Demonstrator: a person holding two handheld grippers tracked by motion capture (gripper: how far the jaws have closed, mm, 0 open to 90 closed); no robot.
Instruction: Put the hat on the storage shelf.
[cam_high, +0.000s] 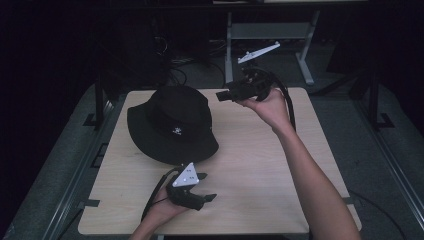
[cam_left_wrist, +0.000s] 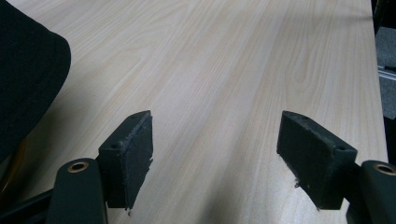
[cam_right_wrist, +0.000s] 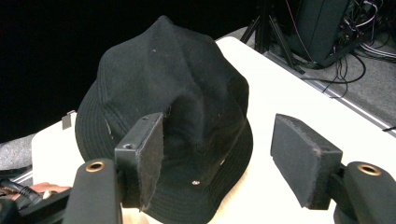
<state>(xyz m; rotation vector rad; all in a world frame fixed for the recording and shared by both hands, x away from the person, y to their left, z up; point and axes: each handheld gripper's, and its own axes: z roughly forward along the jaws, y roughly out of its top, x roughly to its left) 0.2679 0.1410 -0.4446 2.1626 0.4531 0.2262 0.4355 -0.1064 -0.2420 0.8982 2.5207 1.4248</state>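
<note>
The pale wooden tabletop (cam_high: 250, 165) carries a black bucket hat (cam_high: 172, 122), which sits crown up on its left half toward the far edge, a small white emblem on its front; the right gripper (cam_high: 223, 95) hovers just beside the hat's far right side, aimed at the crown, jaws spread apart with nothing between them; the left gripper (cam_high: 207, 187) lies low near the front edge, just off the hat's near brim, its jaws likewise parted and empty over bare wood
</note>
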